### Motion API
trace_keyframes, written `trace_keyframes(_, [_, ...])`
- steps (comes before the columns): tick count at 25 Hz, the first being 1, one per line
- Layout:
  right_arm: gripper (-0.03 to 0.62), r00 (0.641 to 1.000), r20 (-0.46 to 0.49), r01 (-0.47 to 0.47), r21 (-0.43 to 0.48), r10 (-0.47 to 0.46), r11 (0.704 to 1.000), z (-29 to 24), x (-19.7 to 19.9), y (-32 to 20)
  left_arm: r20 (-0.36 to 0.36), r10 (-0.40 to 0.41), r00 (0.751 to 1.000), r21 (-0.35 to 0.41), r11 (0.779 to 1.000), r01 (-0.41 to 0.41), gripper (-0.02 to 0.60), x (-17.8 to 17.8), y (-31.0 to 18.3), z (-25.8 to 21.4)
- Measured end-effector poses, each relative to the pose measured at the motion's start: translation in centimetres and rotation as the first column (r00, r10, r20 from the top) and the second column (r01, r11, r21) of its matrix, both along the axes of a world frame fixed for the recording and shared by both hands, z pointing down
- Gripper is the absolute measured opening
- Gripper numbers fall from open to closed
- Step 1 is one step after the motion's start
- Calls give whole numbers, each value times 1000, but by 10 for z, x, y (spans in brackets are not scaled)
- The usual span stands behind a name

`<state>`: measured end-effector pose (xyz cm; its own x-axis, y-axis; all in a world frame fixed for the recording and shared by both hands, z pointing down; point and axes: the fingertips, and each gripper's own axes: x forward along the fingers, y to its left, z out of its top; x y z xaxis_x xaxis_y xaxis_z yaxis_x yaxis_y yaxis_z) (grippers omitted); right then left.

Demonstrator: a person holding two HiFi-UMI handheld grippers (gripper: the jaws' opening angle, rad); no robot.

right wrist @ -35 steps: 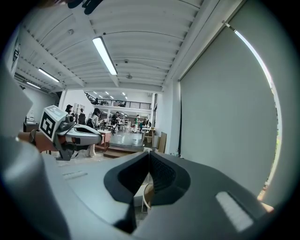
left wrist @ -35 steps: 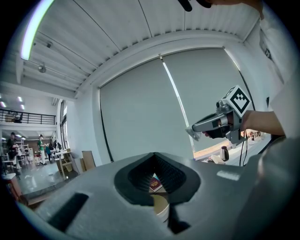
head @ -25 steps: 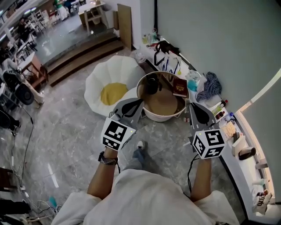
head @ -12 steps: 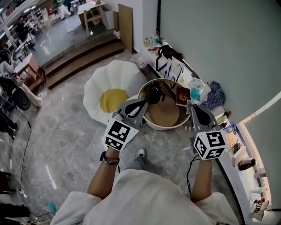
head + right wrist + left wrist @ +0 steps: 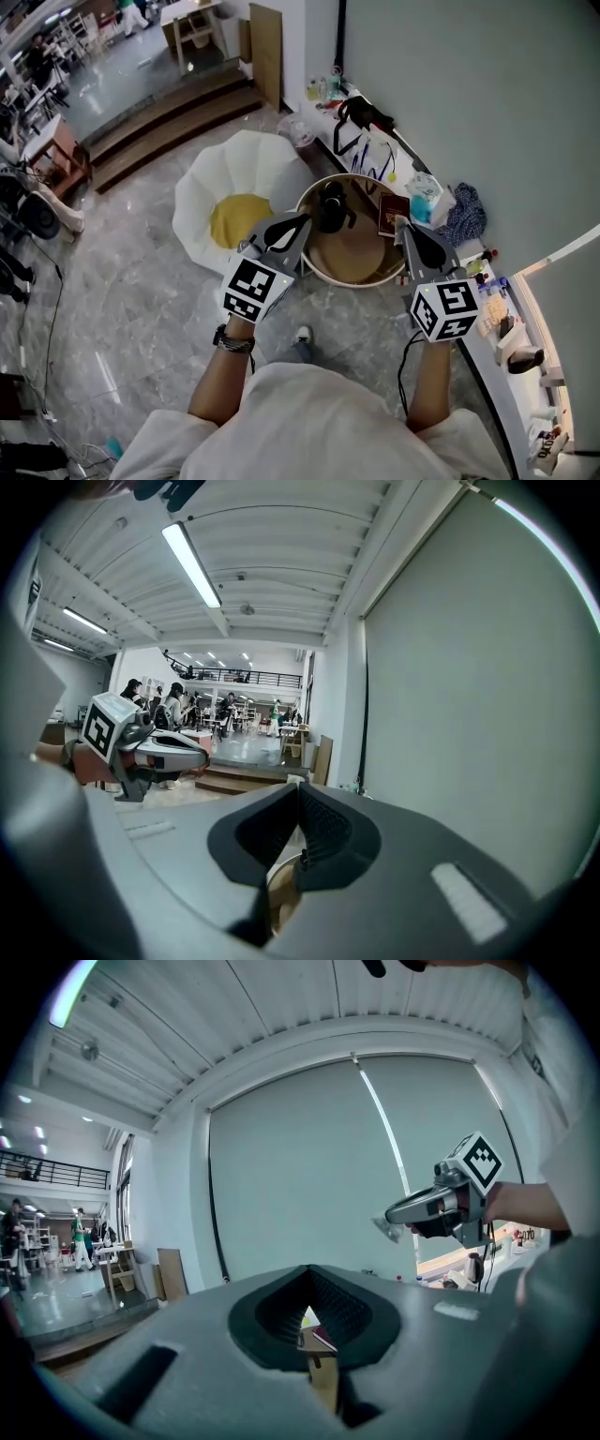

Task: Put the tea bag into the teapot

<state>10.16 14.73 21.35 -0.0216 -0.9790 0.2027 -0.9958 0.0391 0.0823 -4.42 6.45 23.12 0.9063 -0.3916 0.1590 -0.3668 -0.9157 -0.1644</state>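
Left gripper: jaws closed tip to tip, nothing between them. Through the slot below the tips, its own view shows only a sliver of tan surface and a dark red edge. Right gripper: jaws likewise closed and empty, with tan wood showing in the slot.

Each gripper view also shows the other gripper held level in the air. The left one looks towards a grey blind, the right one towards an open hall.

Only the head view shows the layout. Both grippers are held over the near edge of a round table, well apart from each other. The black teapot stands on the table just beyond the left tips. A dark red book lies just beyond the right tips. The tea bag cannot be picked out in any view.

A white cushion with a yellow middle lies on the floor left of the table.
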Motion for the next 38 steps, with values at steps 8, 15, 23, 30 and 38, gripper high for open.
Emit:
trace_keyframes(8, [8, 1000, 9, 0, -18, 0, 1000, 8, 14, -53, -5, 11, 1000, -31, 999, -11, 5, 21, -53, 11])
trace_keyframes(15, [8, 1000, 15, -7, -24, 8, 1000, 10, 24, -97, -3, 28, 1000, -38, 999, -28, 5, 35, -97, 12])
trace_keyframes(23, [8, 1000, 19, -10, -35, 10, 999, 14, 32, -136, 21, 54, 998, -45, 998, -53, 5, 45, -137, 20])
trace_keyframes(30, [8, 1000, 7, 2, -53, -1, 999, 21, 34, -147, 26, 55, 998, -49, 997, -53, 5, 44, -155, 23])
trace_keyframes(38, [8, 1000, 15, 21, -75, -20, 997, 30, 31, -155, 47, 51, 998, -73, 996, -47, 5, 36, -158, 36])
